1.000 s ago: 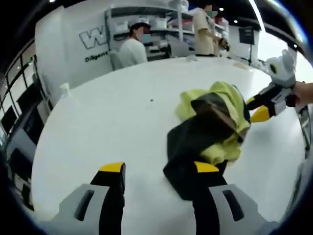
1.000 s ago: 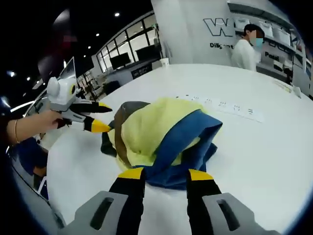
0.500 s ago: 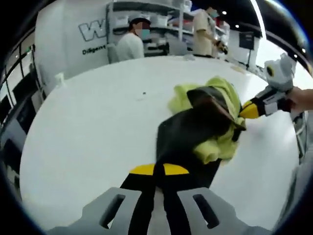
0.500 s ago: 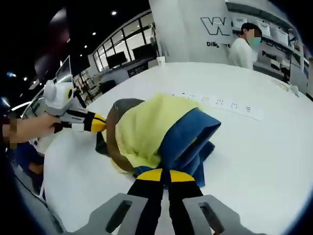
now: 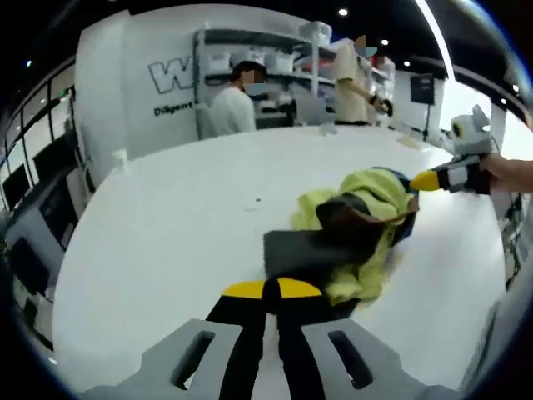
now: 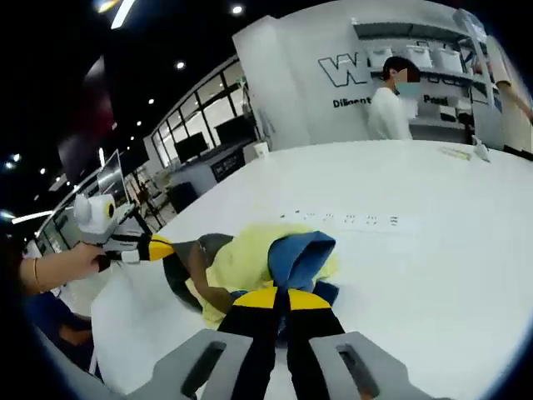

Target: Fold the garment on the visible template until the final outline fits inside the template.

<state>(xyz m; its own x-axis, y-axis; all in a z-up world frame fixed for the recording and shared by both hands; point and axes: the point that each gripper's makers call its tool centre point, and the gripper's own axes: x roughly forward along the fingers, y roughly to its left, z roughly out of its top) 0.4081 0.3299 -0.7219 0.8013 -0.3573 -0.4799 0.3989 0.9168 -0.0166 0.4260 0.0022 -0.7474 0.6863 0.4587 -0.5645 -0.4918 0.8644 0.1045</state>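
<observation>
On the broad white counter [image 5: 166,225] your crumpled garment of yellow-green, dark grey, brown and blue cloth [image 5: 354,229] lies in a heap, near the middle of the surface and well apart from the far edge. From the left gripper view, your left gripper [image 5: 271,288] has its yellow-tipped black jaws pressed together on the dark grey edge of that cloth, which stretches flat from the heap toward the jaws. At the far side of the heap your right gripper [image 5: 426,178] comes in from the right, its yellow tips closed at the garment's blue edge, with your hand [image 5: 508,172] behind it.

From the right gripper view, the right gripper [image 6: 281,297] has its jaws clenched on a blue fold of the garment [image 6: 250,267], which bunches up just beyond the tips, the yellow-green cloth lying behind and beside it. The left gripper [image 6: 158,247] reaches in from the left, its tips together at the grey-brown end of the heap, your hand [image 6: 62,265] gripping its body.

A long white strip with small dark marks [image 6: 346,220] lies flat on the counter beyond the garment, apart from it. Behind the counter a person in a white top [image 5: 234,107] stands before grey shelving [image 5: 275,58], and a second person in a pale top [image 5: 351,73] stands further right.
</observation>
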